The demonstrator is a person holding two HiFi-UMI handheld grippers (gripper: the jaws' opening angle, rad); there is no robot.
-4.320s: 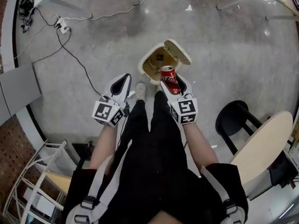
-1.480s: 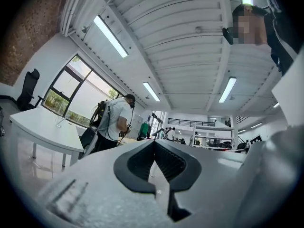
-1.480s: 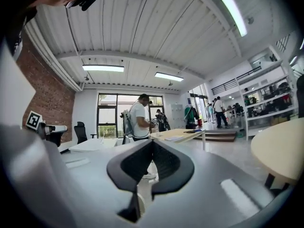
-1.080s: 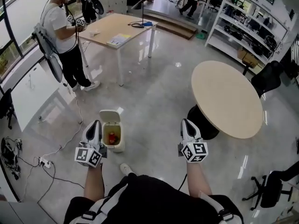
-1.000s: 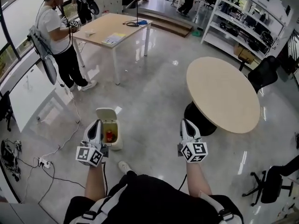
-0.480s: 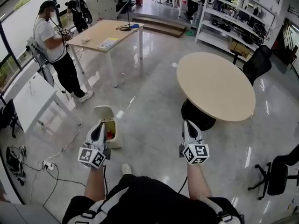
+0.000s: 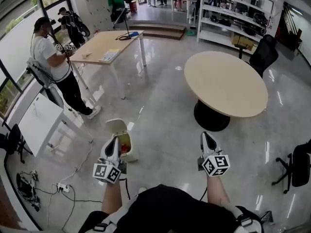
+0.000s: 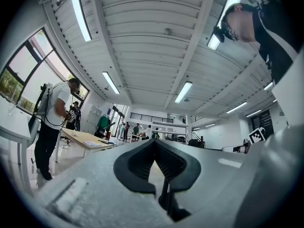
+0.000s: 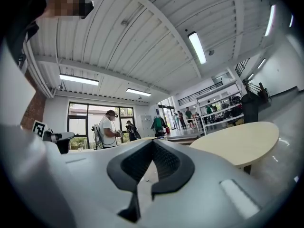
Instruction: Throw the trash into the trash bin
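The small cream trash bin (image 7: 131,154) stands on the floor with its lid (image 7: 116,126) flipped up. A red can (image 7: 125,149) lies inside it. My left gripper (image 7: 114,140) is held level just left of the bin and overlaps its edge in the head view. Its jaws meet at the tips with nothing between them, as the left gripper (image 8: 154,142) view also shows. My right gripper (image 7: 205,135) hangs well to the right of the bin, over bare floor. In its own view the right gripper (image 9: 153,142) is shut and empty.
A round table (image 7: 226,89) stands ahead on the right, a rectangular table (image 7: 104,45) farther back on the left. A person (image 7: 51,67) stands beside a white desk (image 7: 36,120). Office chairs (image 7: 299,166) and floor cables (image 7: 60,186) lie at the edges.
The head view has swung and lifted, so the bin sits lower and closer to my left gripper. My right gripper has drifted right. Both stay shut and empty; the can stays in the bin.
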